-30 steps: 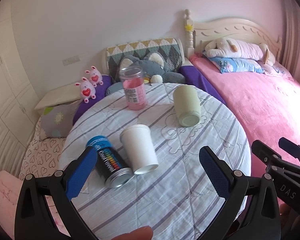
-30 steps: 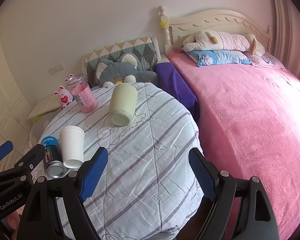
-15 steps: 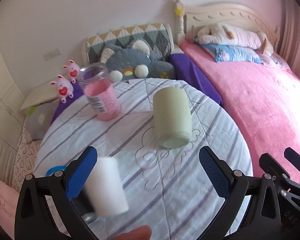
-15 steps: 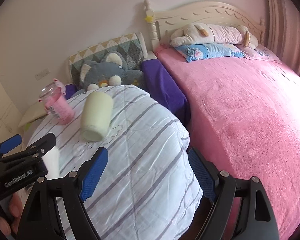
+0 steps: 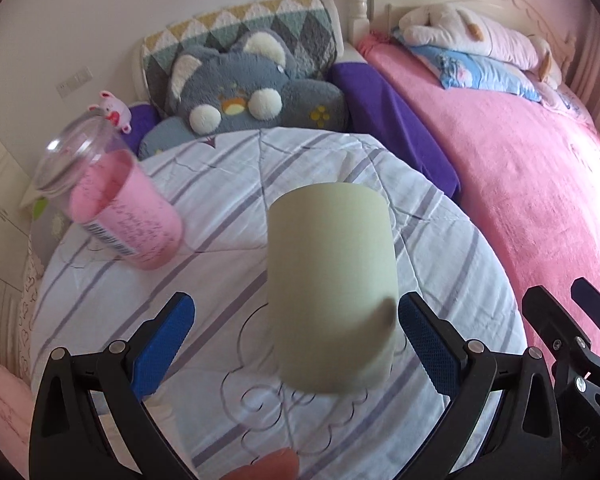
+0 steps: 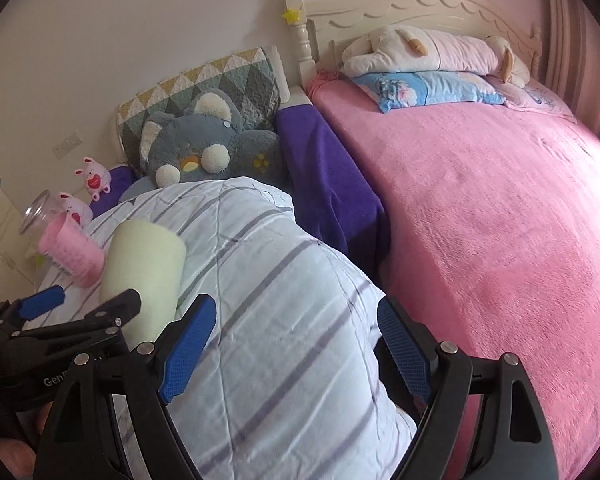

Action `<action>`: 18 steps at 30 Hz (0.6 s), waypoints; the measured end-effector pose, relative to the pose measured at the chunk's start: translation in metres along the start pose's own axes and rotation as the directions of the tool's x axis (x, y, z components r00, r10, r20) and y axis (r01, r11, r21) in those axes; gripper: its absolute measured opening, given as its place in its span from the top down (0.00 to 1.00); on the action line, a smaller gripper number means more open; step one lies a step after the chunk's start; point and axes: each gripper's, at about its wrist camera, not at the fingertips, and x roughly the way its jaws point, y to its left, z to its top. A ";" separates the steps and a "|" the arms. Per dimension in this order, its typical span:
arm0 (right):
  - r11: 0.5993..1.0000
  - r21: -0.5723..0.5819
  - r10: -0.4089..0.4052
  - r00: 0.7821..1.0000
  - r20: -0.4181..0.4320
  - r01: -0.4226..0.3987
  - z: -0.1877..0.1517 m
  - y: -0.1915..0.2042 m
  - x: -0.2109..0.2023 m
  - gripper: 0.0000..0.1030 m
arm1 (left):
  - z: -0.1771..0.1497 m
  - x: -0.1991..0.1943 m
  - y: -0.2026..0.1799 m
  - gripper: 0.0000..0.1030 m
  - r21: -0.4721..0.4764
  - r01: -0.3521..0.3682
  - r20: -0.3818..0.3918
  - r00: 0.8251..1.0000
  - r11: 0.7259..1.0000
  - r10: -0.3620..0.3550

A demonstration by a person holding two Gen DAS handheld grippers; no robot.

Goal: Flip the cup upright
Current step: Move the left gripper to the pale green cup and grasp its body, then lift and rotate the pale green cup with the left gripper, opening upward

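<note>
A pale green cup (image 5: 332, 280) lies on its side on the round table with the striped white cloth (image 5: 228, 200), its mouth toward me. My left gripper (image 5: 296, 336) is open, its blue pads on either side of the cup's near end, not touching it. The cup also shows in the right wrist view (image 6: 144, 272), with the left gripper (image 6: 88, 308) around it. My right gripper (image 6: 292, 348) is open and empty over the table's right edge.
A clear jar with pink contents (image 5: 112, 204) stands at the table's back left. A grey plush cushion (image 5: 252, 84) sits behind the table. A pink bed (image 6: 480, 208) lies to the right, with a purple blanket (image 6: 324, 160) between.
My left gripper has moved forward and right, from the white cup and blue can to the green cup, which now sits between its open fingers. My right gripper shifted right toward the bed.
</note>
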 end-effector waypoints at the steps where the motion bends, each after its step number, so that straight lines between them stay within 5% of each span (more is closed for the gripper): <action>1: 1.000 0.001 0.002 1.000 -0.003 -0.002 0.002 -0.001 0.003 0.19 | 0.002 0.003 0.000 0.00 -0.006 0.005 -0.009 1.000 1.000 -0.005; 9: 1.000 0.013 0.015 0.999 -0.028 -0.015 0.011 -0.009 0.025 0.19 | 0.016 0.031 -0.001 0.01 -0.100 0.075 -0.113 0.990 0.992 -0.086; 18: 0.999 0.029 0.024 0.999 -0.039 -0.023 0.013 -0.021 0.030 0.19 | 0.016 0.049 -0.002 0.23 -0.167 0.102 -0.152 0.980 0.981 -0.127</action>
